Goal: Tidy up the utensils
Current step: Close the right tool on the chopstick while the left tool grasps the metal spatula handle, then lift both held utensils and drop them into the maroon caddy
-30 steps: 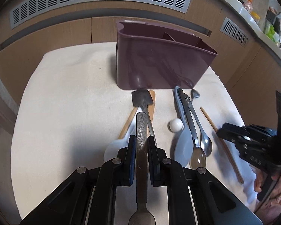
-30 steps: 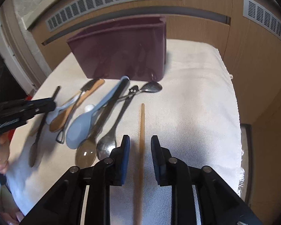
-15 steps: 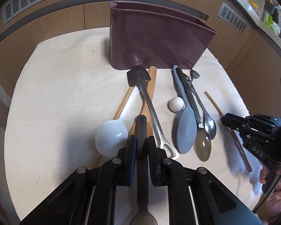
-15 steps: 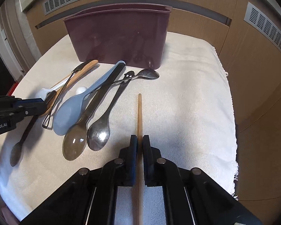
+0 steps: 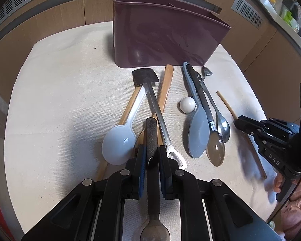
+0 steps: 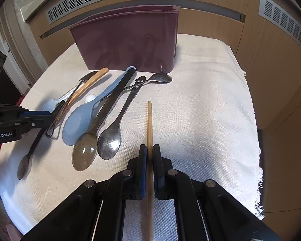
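Observation:
My left gripper is shut on the black handle of a dark spoon, whose bowl shows below the jaws. In the right wrist view that spoon hangs down toward the cloth from the left gripper. My right gripper is shut on a wooden chopstick that points toward the maroon caddy. In the left wrist view the right gripper sits over the chopstick at the right.
Before the caddy lie a white plastic spoon, a black spatula, a wooden handle, a pale blue spoon, a brown translucent spoon, a metal spoon and a white ball. The cloth ends at a fringed right edge.
The right jaws have closed on the chopstick. The left gripper has tipped a little more toward the table and still grips the dark spoon.

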`<state>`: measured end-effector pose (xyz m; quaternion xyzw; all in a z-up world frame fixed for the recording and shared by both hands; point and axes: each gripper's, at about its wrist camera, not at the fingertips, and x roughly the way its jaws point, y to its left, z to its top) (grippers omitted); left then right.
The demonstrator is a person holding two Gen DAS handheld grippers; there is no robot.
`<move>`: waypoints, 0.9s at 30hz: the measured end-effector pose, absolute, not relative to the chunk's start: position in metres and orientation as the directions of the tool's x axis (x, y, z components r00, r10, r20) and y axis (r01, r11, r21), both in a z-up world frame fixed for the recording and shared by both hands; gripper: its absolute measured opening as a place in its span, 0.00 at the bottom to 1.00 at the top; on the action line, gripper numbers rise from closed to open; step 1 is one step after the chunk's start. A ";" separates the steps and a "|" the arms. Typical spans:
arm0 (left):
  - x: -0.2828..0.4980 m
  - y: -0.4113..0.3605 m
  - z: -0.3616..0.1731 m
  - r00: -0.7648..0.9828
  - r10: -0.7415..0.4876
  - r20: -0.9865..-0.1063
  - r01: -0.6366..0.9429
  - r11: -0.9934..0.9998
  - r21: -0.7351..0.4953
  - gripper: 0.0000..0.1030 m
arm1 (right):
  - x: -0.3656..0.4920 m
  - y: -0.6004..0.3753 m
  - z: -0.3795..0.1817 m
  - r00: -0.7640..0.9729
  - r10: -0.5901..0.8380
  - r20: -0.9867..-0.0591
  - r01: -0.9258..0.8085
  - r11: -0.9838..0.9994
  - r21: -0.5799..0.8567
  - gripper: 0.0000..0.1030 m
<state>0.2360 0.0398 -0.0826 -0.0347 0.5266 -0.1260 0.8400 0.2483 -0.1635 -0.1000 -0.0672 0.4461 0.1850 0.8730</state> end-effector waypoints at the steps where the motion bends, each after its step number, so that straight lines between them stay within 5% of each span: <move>1: 0.234 0.041 -0.083 0.425 -0.256 -0.869 0.173 0.965 -0.199 0.12 | 0.248 -0.162 -0.100 0.537 0.257 -0.804 -0.386 0.922 0.037 0.05; 7: 0.219 0.047 -0.075 0.525 -0.258 -0.811 0.138 0.966 -0.219 0.12 | 0.252 -0.164 -0.095 0.542 0.304 -0.784 -0.395 0.915 0.081 0.05; 27: 0.184 0.045 0.052 0.816 -0.332 -0.473 0.210 0.933 -0.293 0.12 | 0.202 -0.165 0.016 0.774 0.448 -0.447 -0.434 0.890 0.140 0.05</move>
